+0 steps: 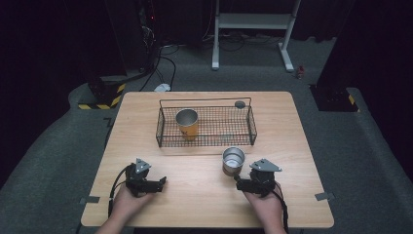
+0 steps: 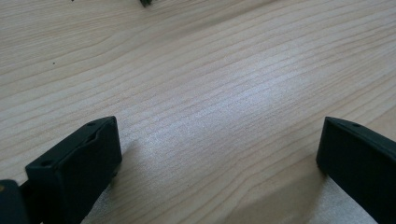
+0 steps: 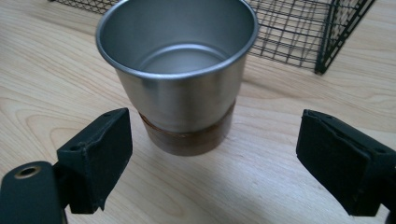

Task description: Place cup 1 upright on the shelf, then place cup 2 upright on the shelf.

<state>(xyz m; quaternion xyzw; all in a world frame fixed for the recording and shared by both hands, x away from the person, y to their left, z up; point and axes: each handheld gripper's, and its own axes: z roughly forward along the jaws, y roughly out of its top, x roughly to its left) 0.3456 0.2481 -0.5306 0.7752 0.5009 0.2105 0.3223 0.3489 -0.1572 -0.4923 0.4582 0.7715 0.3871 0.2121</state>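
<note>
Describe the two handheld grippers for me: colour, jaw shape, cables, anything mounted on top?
Both the left gripper and the right gripper are black, each topped by a grey three-cornered plate. Black cables trail back along bare forearms; no sleeves show. The jaws are blocky black pads with small screw holes.

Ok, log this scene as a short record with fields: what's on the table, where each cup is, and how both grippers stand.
surface: wooden table
basket: black wire basket at the table's far middle
cup in basket: orange cup, upright, at the basket's left end
cup outside: steel cup, upright and empty, on the table in front of the basket
right gripper: jaws open, facing the steel cup, not touching it
left gripper: jaws open over bare wood, holding nothing
small item: dark round thing by the basket's far right corner, too small to tell
</note>
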